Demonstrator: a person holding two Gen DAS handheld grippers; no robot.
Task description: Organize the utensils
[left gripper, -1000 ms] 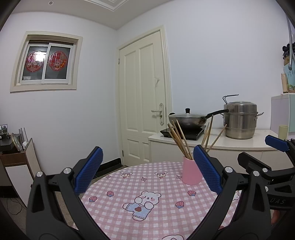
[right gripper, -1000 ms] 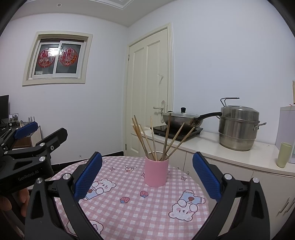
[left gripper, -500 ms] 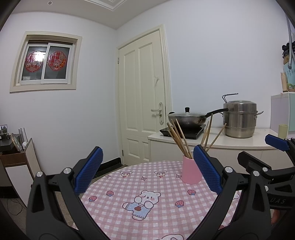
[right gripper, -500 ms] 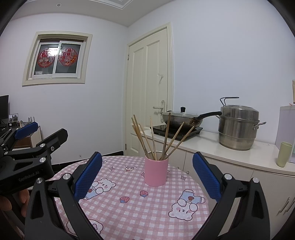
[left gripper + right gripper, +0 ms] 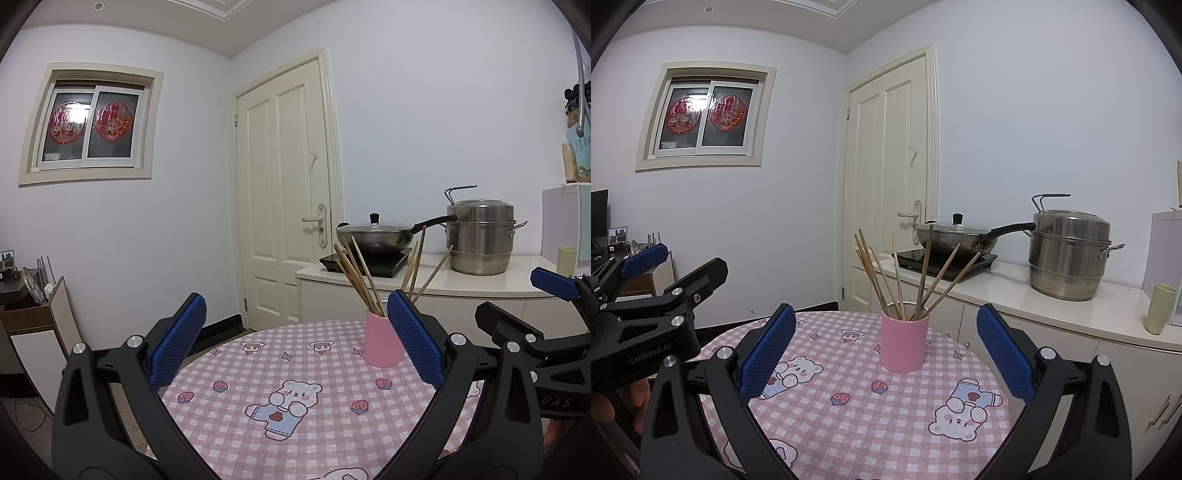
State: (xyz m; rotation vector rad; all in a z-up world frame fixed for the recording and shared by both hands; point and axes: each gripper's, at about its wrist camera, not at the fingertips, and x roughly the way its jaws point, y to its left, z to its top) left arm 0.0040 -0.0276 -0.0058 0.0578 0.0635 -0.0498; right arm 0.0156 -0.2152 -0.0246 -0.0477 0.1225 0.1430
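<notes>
A pink cup (image 5: 904, 345) stands upright on the round table (image 5: 849, 417) with the pink checked cloth. Several wooden chopsticks (image 5: 897, 277) lean out of it in a fan. My right gripper (image 5: 885, 356) is open, held back from the cup, which shows between its blue pads. In the left wrist view the same cup (image 5: 380, 344) and chopsticks (image 5: 356, 275) sit just inside the right pad of my open left gripper (image 5: 295, 341), farther off. Nothing is between either gripper's fingers. Each gripper shows at the edge of the other's view.
Behind the table runs a white counter (image 5: 1052, 299) with a lidded wok (image 5: 956, 238) on a black hob, a steel steamer pot (image 5: 1067, 254) and a pale green cup (image 5: 1160, 308). A cream door (image 5: 890, 184) is behind. A low cabinet (image 5: 37, 332) stands at the left.
Almost nothing has moved. The left wrist view has shifted very slightly; both grippers stay open and held back from the cup.
</notes>
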